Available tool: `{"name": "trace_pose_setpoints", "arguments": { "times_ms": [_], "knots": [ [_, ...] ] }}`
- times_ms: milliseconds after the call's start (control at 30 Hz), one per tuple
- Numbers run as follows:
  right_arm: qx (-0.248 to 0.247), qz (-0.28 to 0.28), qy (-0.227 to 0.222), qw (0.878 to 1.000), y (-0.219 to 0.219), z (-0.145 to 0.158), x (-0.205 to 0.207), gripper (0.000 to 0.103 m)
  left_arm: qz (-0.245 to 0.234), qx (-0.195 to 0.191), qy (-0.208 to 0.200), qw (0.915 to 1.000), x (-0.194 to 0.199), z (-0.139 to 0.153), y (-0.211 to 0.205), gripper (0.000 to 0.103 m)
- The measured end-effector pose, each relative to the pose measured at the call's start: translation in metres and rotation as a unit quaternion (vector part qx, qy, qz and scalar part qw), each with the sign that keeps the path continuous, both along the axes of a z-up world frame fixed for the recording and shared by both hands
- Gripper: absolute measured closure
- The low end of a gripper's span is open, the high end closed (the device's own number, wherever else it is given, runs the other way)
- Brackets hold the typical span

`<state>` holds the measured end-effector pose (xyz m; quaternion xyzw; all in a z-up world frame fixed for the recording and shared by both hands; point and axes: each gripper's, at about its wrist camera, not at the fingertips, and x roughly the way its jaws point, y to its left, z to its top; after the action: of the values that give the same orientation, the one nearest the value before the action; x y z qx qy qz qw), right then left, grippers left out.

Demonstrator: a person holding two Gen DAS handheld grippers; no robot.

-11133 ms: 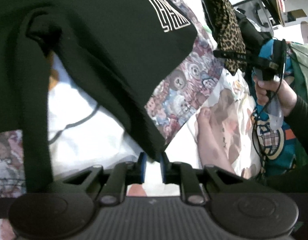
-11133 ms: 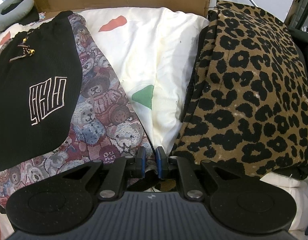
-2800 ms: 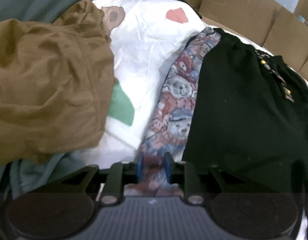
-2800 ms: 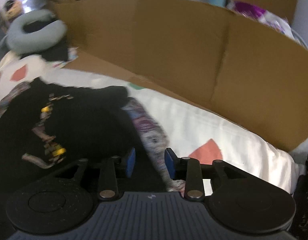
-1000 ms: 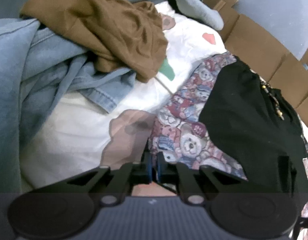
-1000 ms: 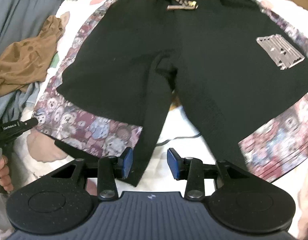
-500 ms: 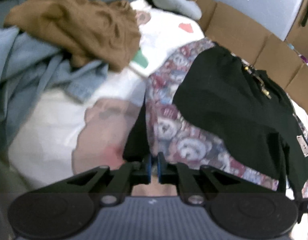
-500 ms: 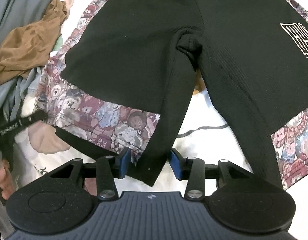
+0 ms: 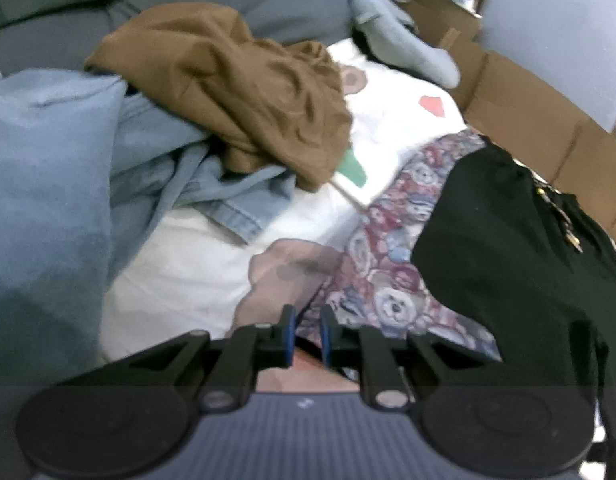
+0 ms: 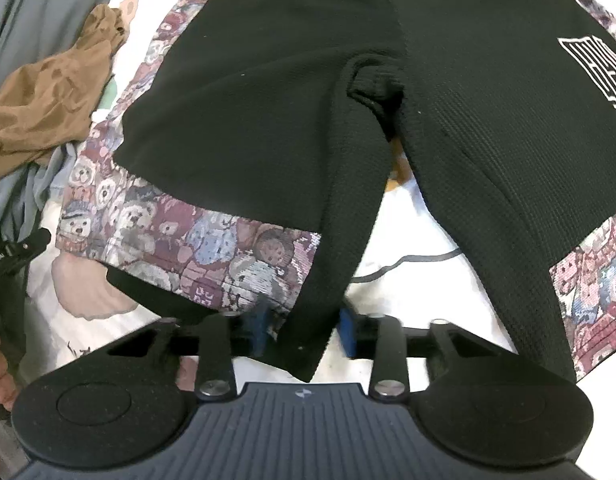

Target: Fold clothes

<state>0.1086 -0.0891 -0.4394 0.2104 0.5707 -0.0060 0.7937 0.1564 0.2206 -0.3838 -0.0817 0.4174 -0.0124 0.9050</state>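
**Both grippers at the shorts' near hem**

Low in frame, the right gripper (image 10: 304,330) closes its fingers around the black leg strip of the black waffle-knit, bear-print-trimmed shorts (image 10: 268,80). The left gripper (image 9: 307,336) opens beside the left hem corner. Waistband lies farthest, top of frame.

Black shorts (image 10: 268,92) with teddy-bear-print panels, brown garment (image 9: 244,92), pale-blue denim (image 9: 48,184)

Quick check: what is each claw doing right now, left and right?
Left claw: opening, corner of the shorts between its jaws, no longer pinched.
Right claw: closing around the shorts' black inner leg hem, not yet pressing.
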Motion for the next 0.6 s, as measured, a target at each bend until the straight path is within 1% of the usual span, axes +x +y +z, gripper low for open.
{"name": "trace_pose_setpoints", "arguments": {
  "times_ms": [67,133,200,267,367,500,600],
  "knots": [
    [0.007,0.002,0.005,1.0,-0.002,-0.001,0.003,0.095,0.003,0.001,0.006,1.0,0.005,-0.007,0.0,0.089],
    [0.004,0.009,0.005,1.0,-0.003,0.0,0.004,0.097,0.004,0.0,0.01,0.9999,0.009,-0.015,0.0,0.089],
    [0.0,0.015,0.005,1.0,-0.002,0.002,0.005,0.097,0.001,0.004,0.006,1.0,0.009,-0.019,0.0,0.083],
    [0.0,0.016,0.005,1.0,-0.002,0.002,0.006,0.097,0.004,0.011,0.006,0.9999,0.011,-0.023,0.0,0.081],
    [0.0,0.017,0.004,1.0,-0.002,0.002,0.006,0.097,0.012,0.014,0.008,0.9998,0.013,-0.028,0.002,0.081],
    [-0.011,0.026,0.003,1.0,-0.002,0.003,0.006,0.098,0.017,0.006,-0.009,0.9998,0.013,-0.021,0.005,0.081],
    [-0.018,0.028,0.003,0.999,-0.002,0.003,0.006,0.098,0.022,0.003,-0.011,0.9997,0.013,-0.02,0.008,0.081]
  ]
}}
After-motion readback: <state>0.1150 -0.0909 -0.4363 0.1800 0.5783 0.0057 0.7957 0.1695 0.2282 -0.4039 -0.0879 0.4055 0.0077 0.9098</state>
